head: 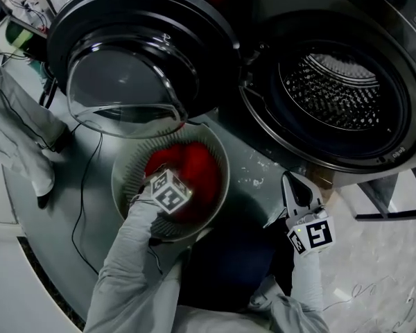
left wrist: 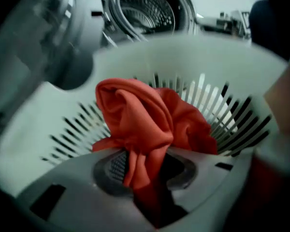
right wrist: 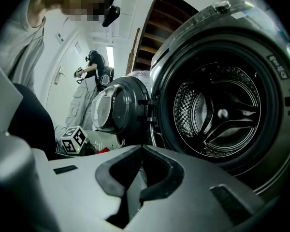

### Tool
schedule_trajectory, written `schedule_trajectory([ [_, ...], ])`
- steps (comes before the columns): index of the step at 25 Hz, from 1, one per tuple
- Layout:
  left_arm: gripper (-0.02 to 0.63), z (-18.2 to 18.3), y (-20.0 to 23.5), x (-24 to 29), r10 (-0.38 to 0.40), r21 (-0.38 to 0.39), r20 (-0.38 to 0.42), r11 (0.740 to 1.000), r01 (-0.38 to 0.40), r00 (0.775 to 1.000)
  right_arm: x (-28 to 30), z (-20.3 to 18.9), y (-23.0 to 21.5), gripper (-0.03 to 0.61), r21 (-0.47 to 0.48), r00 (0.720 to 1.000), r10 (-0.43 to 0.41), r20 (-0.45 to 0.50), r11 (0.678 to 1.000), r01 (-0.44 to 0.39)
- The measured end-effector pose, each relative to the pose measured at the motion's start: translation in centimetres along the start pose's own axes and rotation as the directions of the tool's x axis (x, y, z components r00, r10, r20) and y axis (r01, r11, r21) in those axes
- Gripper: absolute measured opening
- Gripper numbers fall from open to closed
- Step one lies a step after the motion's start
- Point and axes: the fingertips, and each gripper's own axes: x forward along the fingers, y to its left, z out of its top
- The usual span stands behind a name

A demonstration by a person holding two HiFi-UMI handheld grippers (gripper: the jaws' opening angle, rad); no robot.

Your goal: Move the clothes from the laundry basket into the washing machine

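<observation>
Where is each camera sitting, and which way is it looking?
Head view: on the person's head, looking down at the laundry basket, red cloth and washing machine drum; both sleeves show.
Left gripper view: on the left gripper, looking into the basket; its jaws pinch the cloth.
Right gripper view: on the right gripper, facing the drum; its jaws are shut, empty.
Shared: head and left gripper views both show basket and cloth.
</observation>
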Motion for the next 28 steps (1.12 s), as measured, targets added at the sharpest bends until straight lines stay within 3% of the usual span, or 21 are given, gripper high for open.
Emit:
schedule_trajectory([
  [7, 0.138, 4.7, 2.2, -9.4, 0.124, -0.061, 0.185, 0.992, -0.114, 0.975, 0.0, 1.7, 1.0, 0.018, 0.000, 0.999, 0.023, 0.039, 1.000, -0.023],
  [16, 0.138, 10.1, 2.5, -18.0, 0.192, -0.092, 0.307, 0.981, -0.172, 0.932, -0.7, 2.9, 1.4, 0.018, 0.015, 0.995, 0.054, 0.088, 0.998, -0.055],
  [21, 0.132, 14.3, 2.5, -20.7, 0.199, -0.140, 0.399, 0.978, -0.155, 0.895, -1.6, 3.1, 0.7, 0.018, 0.025, 0.993, 0.053, 0.108, 0.998, -0.056],
  [28, 0.117, 21.0, 2.3, -23.5, 0.254, -0.131, 0.485, 0.967, -0.217, 0.837, -3.3, 3.5, -0.8, 0.018, 0.029, 0.991, 0.043, 0.123, 0.998, -0.047],
])
